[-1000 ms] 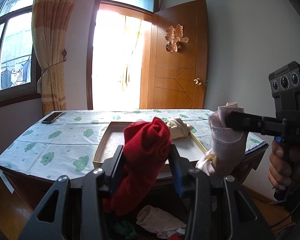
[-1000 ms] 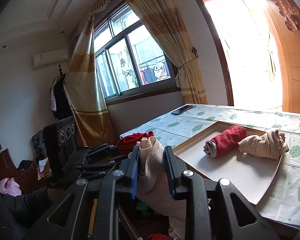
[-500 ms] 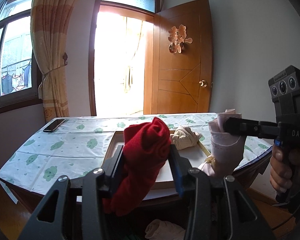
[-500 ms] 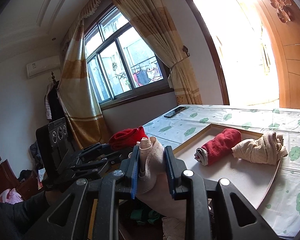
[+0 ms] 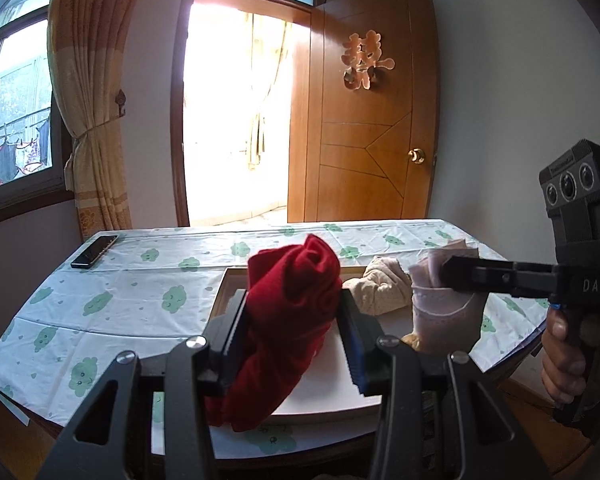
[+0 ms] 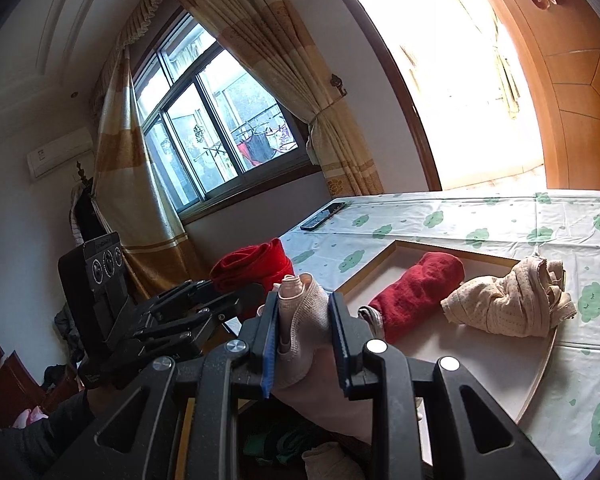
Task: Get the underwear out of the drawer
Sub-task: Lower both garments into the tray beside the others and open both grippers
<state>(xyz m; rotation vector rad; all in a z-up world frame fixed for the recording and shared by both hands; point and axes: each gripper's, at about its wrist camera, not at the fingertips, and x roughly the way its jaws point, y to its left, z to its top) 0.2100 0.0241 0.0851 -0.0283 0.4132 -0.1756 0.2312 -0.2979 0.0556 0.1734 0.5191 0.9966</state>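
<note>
Two grippers, left gripper and right gripper. Four rolled underwear: two red, one pink, one beige. One tray, one phone

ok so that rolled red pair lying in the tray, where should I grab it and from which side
Grip the rolled red pair across the middle of its roll, coming down from above with the fingers straddling its width. It lies flat in the tray as a long cylinder, so the middle is thick and even. The beige bundle sits close by its far end, so keep away from that end.
</note>
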